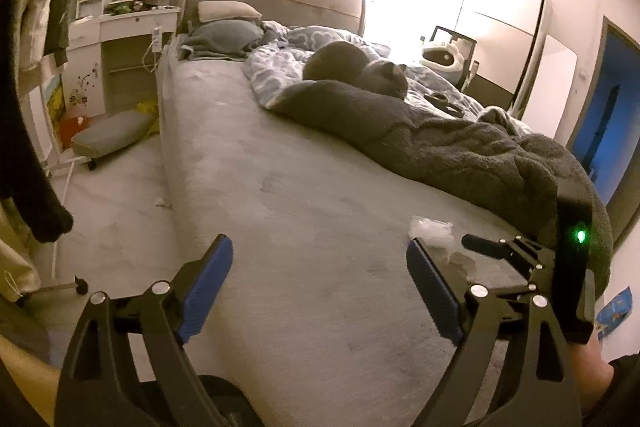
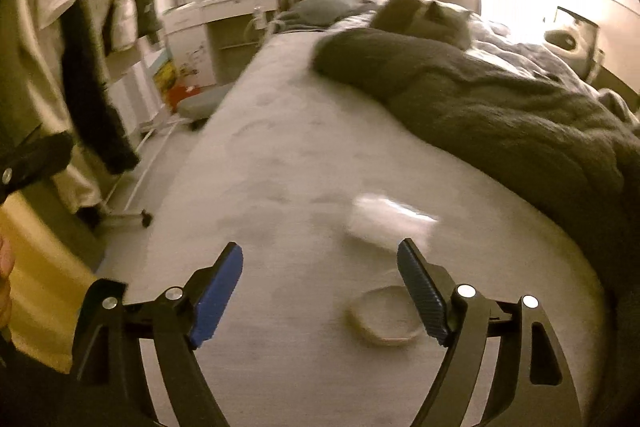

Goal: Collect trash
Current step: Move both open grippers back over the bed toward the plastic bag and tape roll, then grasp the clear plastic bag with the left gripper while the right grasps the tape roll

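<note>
Both tongs are hovering over the foot end of the bed, likely lining up on the trash lying on the bare sheet. Right tongs are standing wide apart, gripping nothing, touching nothing; the round lid-like piece is lying just inside the right pad, and the crumpled clear wrapper is sitting just beyond it toward the dark blanket, blurred. Left tongs are also spread wide and empty, aiming at bare sheet, probably waiting their turn. Both trash pieces are near the foot edge, on the blanket side. A grey cat is lying up the bed, well apart from the trash.
</note>
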The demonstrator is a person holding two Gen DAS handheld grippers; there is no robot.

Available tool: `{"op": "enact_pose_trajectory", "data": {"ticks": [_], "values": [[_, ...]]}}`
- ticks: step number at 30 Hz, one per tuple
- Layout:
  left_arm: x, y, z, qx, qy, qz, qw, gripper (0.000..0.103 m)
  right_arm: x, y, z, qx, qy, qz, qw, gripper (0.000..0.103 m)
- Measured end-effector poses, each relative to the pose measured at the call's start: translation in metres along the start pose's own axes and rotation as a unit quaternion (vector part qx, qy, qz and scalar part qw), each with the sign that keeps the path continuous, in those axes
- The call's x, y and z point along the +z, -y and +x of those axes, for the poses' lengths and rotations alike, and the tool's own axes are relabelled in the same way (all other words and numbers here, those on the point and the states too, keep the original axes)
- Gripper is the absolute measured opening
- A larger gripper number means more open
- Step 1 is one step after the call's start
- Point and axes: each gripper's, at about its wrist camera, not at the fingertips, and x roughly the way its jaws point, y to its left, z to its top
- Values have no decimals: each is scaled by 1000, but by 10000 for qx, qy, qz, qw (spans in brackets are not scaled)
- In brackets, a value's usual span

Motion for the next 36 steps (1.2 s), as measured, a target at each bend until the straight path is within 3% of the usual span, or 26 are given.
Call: {"op": "enact_pose_trajectory", "data": {"ticks": [8, 17, 18, 22, 27, 36], "values": [[-1, 17, 31, -78, -220, 36, 9997, 93, -8, 35, 4, -113, -220, 451, 9987, 82], [3, 37, 56, -227, -419, -112, 9988, 95, -18, 27, 9, 19, -554, 435, 9975, 82], [4, 40, 58, -237, -419, -93, 9988, 95, -20, 30, 10, 10, -602, 421, 9973, 80], [4, 53, 66, -303, -427, 8, 9986, 96, -26, 34, 11, 60, -698, 365, 9969, 54], [4, 67, 80, -342, -463, 96, 9983, 96, -25, 45, 0, 154, -574, 444, 9972, 52], [6, 93, 109, -448, -541, 251, 9972, 96, -26, 77, -23, -42, -370, 520, 9980, 52]]}}
